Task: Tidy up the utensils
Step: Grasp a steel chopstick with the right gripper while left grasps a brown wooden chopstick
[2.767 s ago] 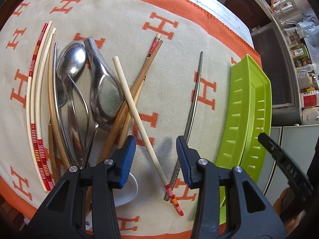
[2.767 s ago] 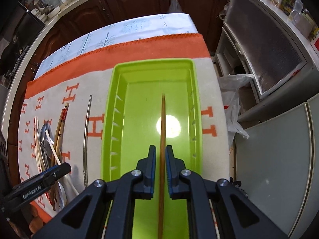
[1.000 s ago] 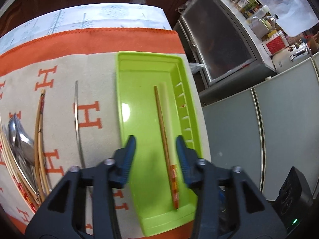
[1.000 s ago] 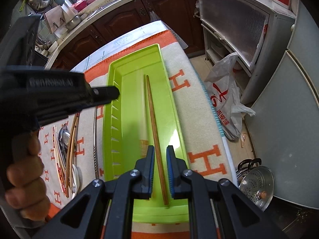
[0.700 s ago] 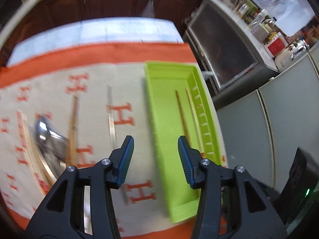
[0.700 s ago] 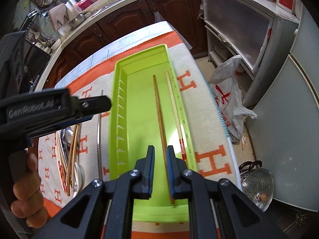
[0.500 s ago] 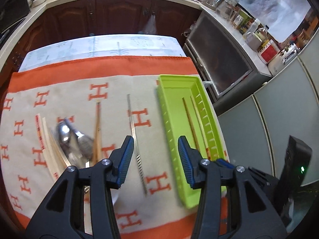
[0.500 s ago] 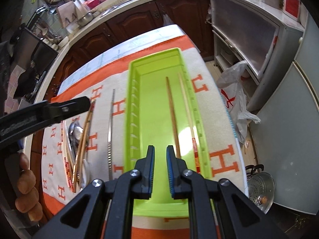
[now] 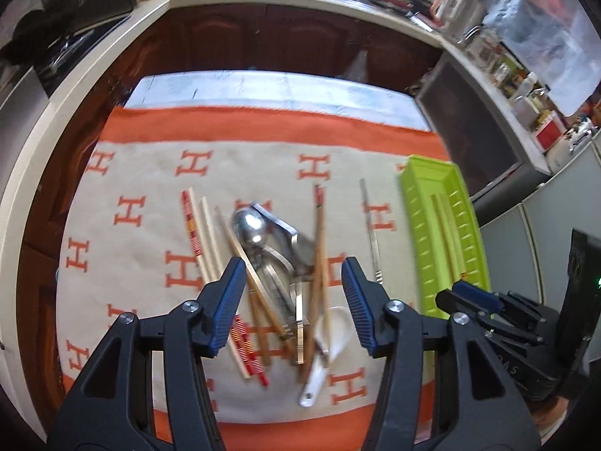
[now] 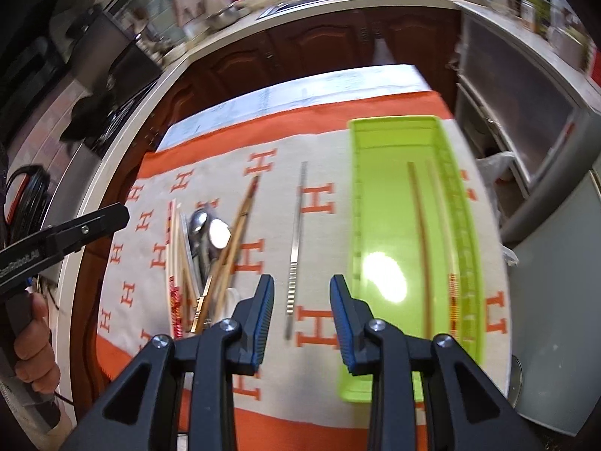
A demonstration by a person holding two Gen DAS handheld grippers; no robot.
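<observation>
My left gripper [image 9: 293,302] has its fingers spread wide and empty above the pile of utensils [image 9: 280,263]: spoons and chopsticks heaped on the blanket [image 9: 142,173]. My right gripper [image 10: 301,317] is also spread, holding nothing, over a single metal chopstick [image 10: 295,242]. Just right of it the green tray [image 10: 379,195] holds two chopsticks [image 10: 432,233] along its right side.

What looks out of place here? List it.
The pile on the cloth is a jumble: spoons and chopsticks cross each other at angles. One metal chopstick lies alone between pile and tray. The two chopsticks in the tray lie neatly side by side.
</observation>
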